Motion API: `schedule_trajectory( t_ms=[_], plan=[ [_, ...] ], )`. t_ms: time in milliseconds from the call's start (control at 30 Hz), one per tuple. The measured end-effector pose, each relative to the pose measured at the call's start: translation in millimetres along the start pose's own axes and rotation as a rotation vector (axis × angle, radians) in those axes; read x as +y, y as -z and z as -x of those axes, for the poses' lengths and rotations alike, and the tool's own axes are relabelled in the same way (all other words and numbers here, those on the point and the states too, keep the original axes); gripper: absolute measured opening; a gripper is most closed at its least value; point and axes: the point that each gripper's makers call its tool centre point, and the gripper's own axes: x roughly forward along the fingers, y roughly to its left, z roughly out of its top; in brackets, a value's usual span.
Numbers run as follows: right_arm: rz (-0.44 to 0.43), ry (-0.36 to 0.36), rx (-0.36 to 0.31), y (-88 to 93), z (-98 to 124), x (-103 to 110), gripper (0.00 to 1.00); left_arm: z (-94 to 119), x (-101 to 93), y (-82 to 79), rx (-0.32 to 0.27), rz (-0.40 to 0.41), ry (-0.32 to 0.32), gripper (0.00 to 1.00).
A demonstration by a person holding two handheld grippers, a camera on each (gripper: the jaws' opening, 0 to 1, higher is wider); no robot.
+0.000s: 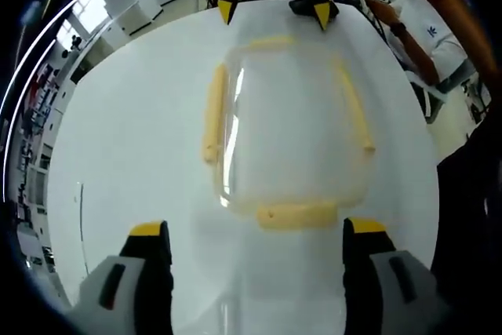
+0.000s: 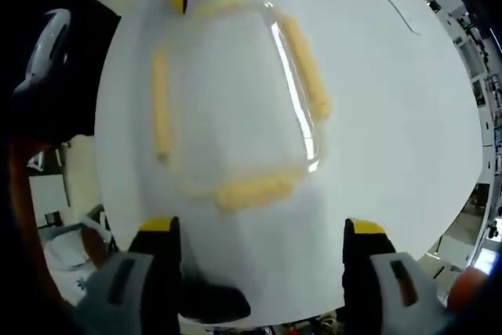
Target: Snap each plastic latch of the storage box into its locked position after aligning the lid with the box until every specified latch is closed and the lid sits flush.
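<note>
The clear plastic storage box (image 1: 286,127) with four yellow latches (image 1: 298,214) lies mid-table (image 1: 125,139), seemingly unlatched; left gripper (image 1: 257,234) and right gripper (image 2: 257,233) wide open, empty.

Bright, even light floods the white tabletop (image 1: 125,139), nearly washing out the clear storage box (image 1: 286,143), and a streak of glare runs down its lid in both views. Soft focus throughout. Fisheye bending curves the tabletop's edges, and windows (image 1: 82,9) glow at the far left corner.
</note>
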Motion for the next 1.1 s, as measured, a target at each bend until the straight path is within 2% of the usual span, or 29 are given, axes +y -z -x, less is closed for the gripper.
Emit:
schedule_trajectory(
  t_ms=[733, 1100],
  plan=[
    [0.058, -0.002, 0.019, -3.7, -11, -5, 0.70, -8, -7.4, -1.4, -0.003, -0.002, 0.032, 0.80],
    [0.087, -0.003, 0.020, -8.5, -10, -5, 0.63, -8, -15.8, -3.3, -0.008, -0.020, 0.079, 0.68]
  ],
)
